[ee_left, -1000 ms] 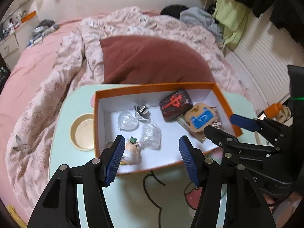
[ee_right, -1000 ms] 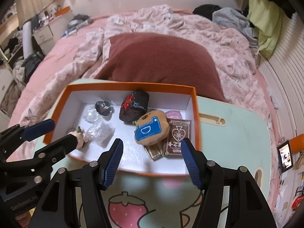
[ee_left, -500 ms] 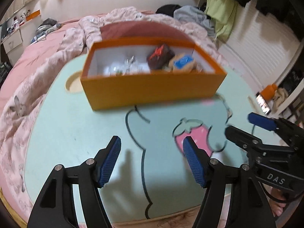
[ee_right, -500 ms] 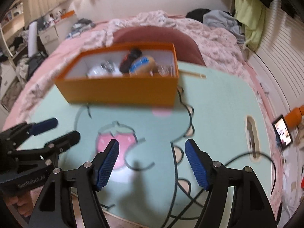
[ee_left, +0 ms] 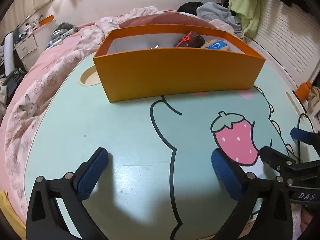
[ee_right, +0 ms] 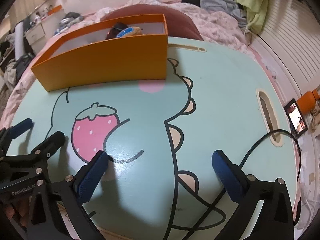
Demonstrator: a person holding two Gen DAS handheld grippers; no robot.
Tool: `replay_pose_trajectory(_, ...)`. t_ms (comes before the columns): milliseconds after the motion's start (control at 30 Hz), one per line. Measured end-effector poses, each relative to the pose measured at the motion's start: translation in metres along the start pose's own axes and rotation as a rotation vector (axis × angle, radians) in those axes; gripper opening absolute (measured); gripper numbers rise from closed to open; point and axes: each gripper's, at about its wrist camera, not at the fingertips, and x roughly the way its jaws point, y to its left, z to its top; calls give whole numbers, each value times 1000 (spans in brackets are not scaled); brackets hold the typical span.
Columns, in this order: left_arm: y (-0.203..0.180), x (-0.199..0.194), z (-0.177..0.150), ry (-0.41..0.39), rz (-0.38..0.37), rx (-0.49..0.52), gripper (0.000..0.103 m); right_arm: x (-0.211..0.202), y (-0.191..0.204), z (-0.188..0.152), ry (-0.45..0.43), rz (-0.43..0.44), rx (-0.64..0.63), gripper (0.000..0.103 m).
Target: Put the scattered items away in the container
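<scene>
Sitting on the mint table (ee_left: 124, 132), the orange box (ee_left: 176, 74) holds small items.

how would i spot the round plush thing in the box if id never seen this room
Find the mint green table with the strawberry drawing; an orange box stands at its far side. The plush pouch peeks over the rim at the right end, tan with a blue patch, unlike the dark pouch beside it.

Left claw (ee_left: 160, 165) and right claw (ee_right: 159, 165) side by side, both spread wide, empty.
</scene>
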Motion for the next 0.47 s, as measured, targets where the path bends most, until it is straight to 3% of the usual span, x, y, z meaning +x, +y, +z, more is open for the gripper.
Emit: replay_pose_trajectory(467,-3,-1,0,-14,3,0,103,-2,1,0,-3,1,2,103)
